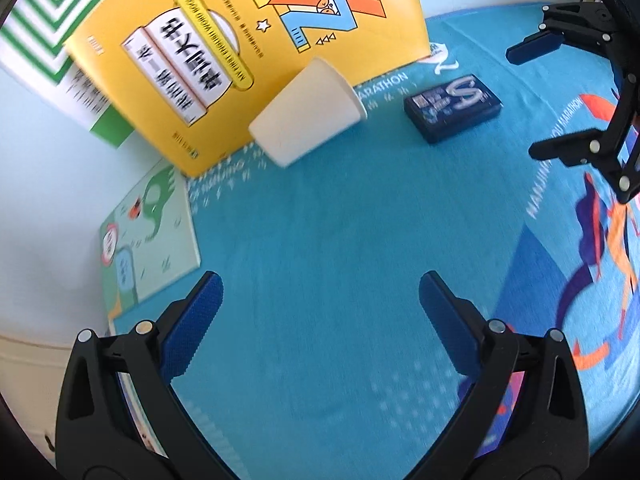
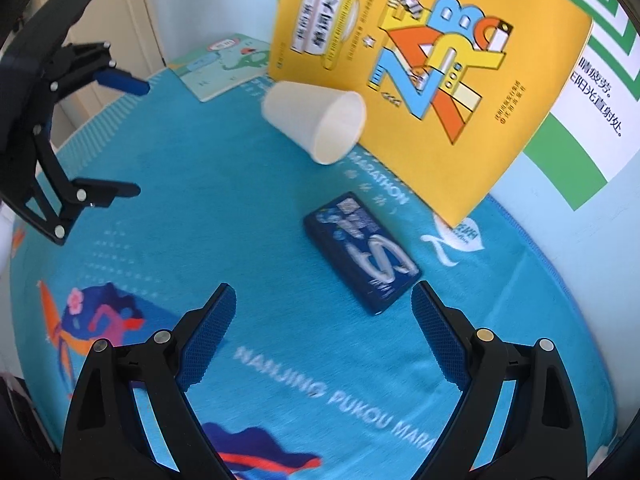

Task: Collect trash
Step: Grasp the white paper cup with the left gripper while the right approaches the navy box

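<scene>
1. Paper cup lies on its side on the teal printed cloth, touching the propped yellow book. Dark blue flat box lies near it, just ahead of the right gripper.
2. Risks: thin cup wall probably crushes or rolls away under a pinch; a nudge could topple the book; soft cloth may bunch under the box.
3. Cup: smooth, tapered, matte. Box: rigid, glossy, rectangular.
4. Right gripper fingers spread, empty. Left gripper likewise spread, hovering over cloth, near a green booklet.
</scene>
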`<action>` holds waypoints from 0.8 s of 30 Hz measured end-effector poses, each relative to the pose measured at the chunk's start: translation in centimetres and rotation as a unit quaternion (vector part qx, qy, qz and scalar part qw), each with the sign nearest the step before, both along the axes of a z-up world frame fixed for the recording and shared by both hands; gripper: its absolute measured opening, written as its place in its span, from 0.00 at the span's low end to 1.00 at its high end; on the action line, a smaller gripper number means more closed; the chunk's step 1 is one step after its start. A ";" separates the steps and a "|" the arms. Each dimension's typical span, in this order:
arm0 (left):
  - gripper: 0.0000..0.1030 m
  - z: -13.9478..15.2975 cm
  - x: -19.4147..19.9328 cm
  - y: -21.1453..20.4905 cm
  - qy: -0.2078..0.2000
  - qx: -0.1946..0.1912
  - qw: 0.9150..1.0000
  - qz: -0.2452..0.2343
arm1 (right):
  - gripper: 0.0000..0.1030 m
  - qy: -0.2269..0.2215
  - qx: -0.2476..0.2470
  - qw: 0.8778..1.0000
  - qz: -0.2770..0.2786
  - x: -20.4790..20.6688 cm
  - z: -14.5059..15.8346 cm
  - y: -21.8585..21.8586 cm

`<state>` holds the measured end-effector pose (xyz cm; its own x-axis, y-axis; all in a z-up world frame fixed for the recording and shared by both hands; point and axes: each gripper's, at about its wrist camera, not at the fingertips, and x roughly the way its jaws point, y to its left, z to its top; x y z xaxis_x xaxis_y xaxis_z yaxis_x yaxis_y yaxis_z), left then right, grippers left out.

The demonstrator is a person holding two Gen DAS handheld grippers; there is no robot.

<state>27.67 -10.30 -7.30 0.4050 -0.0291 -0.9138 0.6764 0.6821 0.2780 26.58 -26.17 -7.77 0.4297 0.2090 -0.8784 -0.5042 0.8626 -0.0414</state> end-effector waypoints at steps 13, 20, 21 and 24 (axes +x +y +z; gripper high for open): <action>0.93 -2.3 5.7 -4.0 -0.005 0.025 0.998 -0.060 | 0.86 0.015 -0.019 1.000 0.008 3.9 -2.9 -1.6; 0.93 -2.9 7.4 -6.5 -0.013 0.044 0.993 -0.112 | 0.86 0.019 -0.017 1.000 0.015 5.0 -3.7 -1.8; 0.93 -2.9 7.5 -6.7 -0.015 0.045 0.992 -0.117 | 0.86 0.019 -0.017 1.000 0.015 5.2 -3.8 -1.9; 0.93 -3.1 8.1 -7.4 -0.009 0.047 0.990 -0.136 | 0.86 0.018 -0.012 1.000 0.014 5.2 -4.1 -2.3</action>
